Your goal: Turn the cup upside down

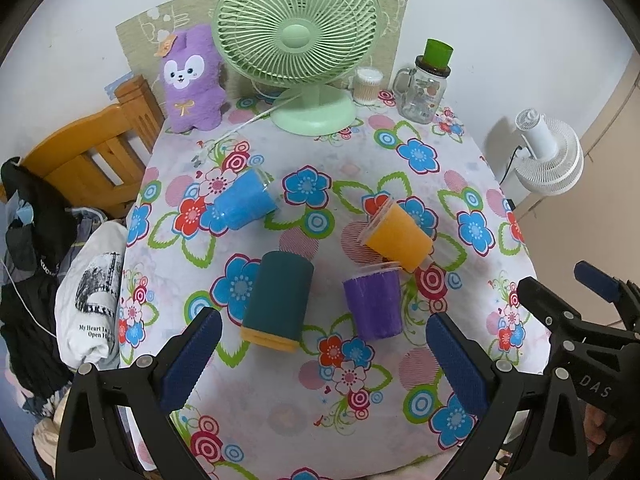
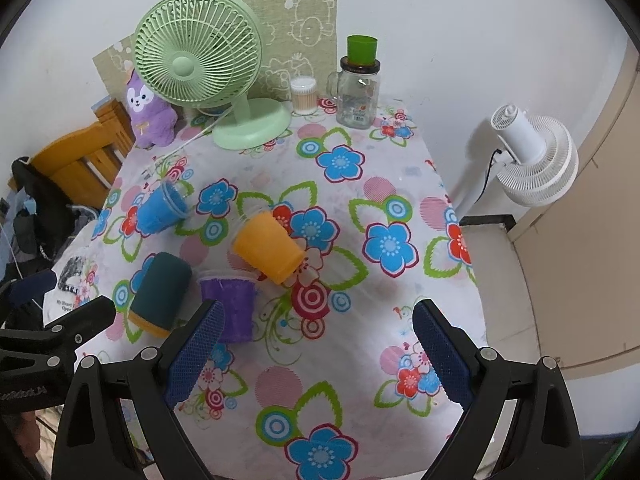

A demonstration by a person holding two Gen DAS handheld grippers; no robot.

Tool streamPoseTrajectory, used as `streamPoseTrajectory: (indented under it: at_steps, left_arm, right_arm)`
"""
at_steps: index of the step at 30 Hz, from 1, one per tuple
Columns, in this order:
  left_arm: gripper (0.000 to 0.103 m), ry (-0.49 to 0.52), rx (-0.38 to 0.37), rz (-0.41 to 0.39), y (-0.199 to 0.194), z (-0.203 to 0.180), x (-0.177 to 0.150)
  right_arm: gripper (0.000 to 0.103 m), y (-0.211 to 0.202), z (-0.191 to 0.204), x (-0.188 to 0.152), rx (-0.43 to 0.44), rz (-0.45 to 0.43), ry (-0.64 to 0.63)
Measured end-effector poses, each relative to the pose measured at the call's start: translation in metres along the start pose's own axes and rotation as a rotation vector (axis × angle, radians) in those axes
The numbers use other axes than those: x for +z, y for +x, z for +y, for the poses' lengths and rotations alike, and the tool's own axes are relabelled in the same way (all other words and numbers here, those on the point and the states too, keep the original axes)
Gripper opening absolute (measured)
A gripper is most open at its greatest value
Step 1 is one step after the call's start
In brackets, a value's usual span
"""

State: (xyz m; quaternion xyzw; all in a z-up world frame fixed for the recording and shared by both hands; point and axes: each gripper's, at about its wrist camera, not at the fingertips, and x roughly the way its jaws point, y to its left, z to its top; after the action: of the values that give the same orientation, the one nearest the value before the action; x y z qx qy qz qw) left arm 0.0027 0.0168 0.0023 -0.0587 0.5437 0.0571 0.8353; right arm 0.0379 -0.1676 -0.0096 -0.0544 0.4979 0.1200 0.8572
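Several cups are on the flowered tablecloth (image 1: 304, 400). A purple cup (image 1: 374, 304) (image 2: 230, 304) stands upright. An orange cup (image 1: 398, 238) (image 2: 268, 246), a blue cup (image 1: 244, 204) (image 2: 160, 210) and a dark teal cup with an orange rim (image 1: 278, 306) (image 2: 160, 294) lie on their sides. My left gripper (image 1: 320, 368) is open and empty, just in front of the teal and purple cups. My right gripper (image 2: 320, 354) is open and empty, its left finger (image 2: 196, 352) overlapping the purple cup in view. It also shows in the left wrist view (image 1: 592, 312).
A green desk fan (image 1: 298, 40) (image 2: 200, 64), a purple plush toy (image 1: 192, 80), a cotton swab box (image 1: 368, 86) and a glass jar with a green cup on top (image 1: 424, 88) stand at the table's back. A wooden chair (image 1: 92, 152) with clothes is left; a white fan (image 2: 532, 156) right.
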Motion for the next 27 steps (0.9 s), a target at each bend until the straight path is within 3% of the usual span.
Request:
streamPoseTrajectory:
  at_steps: [15,22,27]
  left_arm:
    - [0.103,0.143,-0.036,0.056,0.038,-0.025,0.031]
    - [0.103,0.252,-0.027,0.082,0.071,-0.052,0.044]
    - [0.103,0.322,-0.062,0.083,0.098,-0.069,0.049]
  right_arm:
    - [0.096,0.028,-0.019,0.024,0.031,0.033,-0.021]
    - [0.096,0.056,-0.037,0.034,0.025,0.054,0.002]
    - [0.096,0.077,-0.045,0.038,0.027,0.075,0.017]
